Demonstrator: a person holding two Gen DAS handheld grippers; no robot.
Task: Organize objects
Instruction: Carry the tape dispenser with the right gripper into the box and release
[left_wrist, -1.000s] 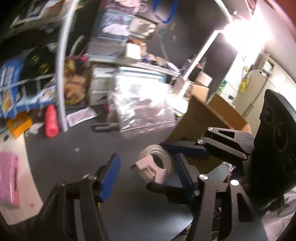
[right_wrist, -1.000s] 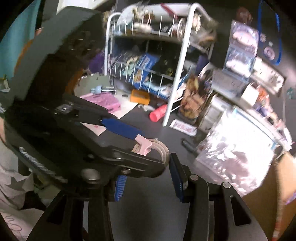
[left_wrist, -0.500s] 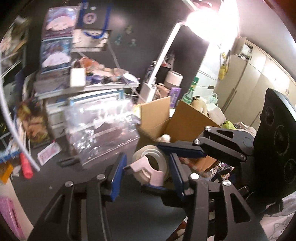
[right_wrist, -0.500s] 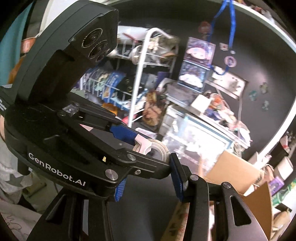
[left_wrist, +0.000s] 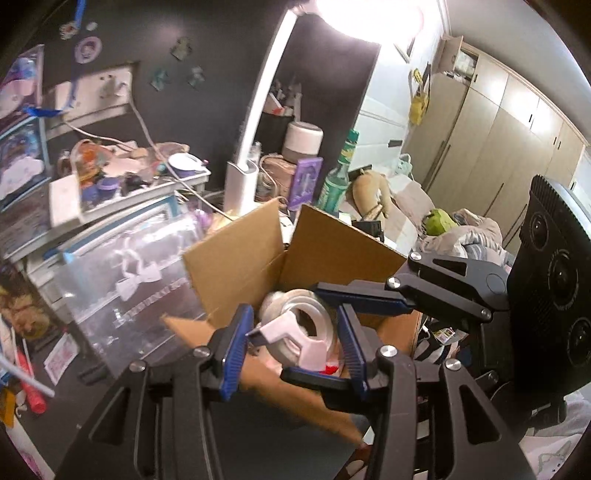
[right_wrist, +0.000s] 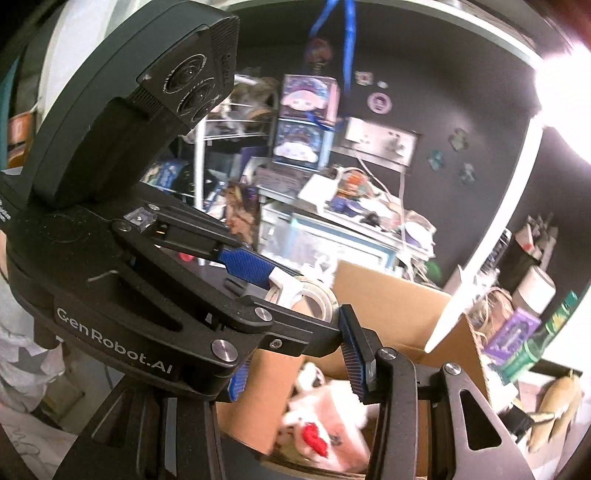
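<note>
I have the tape dispenser (left_wrist: 295, 332) in the air over the mouth of the open cardboard box (left_wrist: 332, 254), clenched top and bottom by my right tool (right_wrist: 295, 363). My left tool (left_wrist: 294, 325) brackets the same roll from the sides. Its blue pads sit just at the pink frame and the roll's edge, but I cannot tell whether they press or only stand by.

Judging from this, the step is dropping the tape into the box. To do it well I would let only one tool carry it, so the left should back off sideways before I lower. Two crossed grips could twist the light plastic frame or snag on release. I would go down between the flaps and let go low, over the soft pink toy (right_wrist: 325, 424) lying on the box floor.

The two upright flaps at the far side stand close together and lean in, and the near flap edge lies just under my left fingers. The box sits at the edge of the dark tabletop (left_wrist: 258, 443), so a shove could tip it. The clear plastic bin (left_wrist: 122, 288) crowds the left side. The white lamp post (left_wrist: 258, 110) and green bottle (left_wrist: 338, 177) rise behind. The freest way out is straight up and back toward me
</note>
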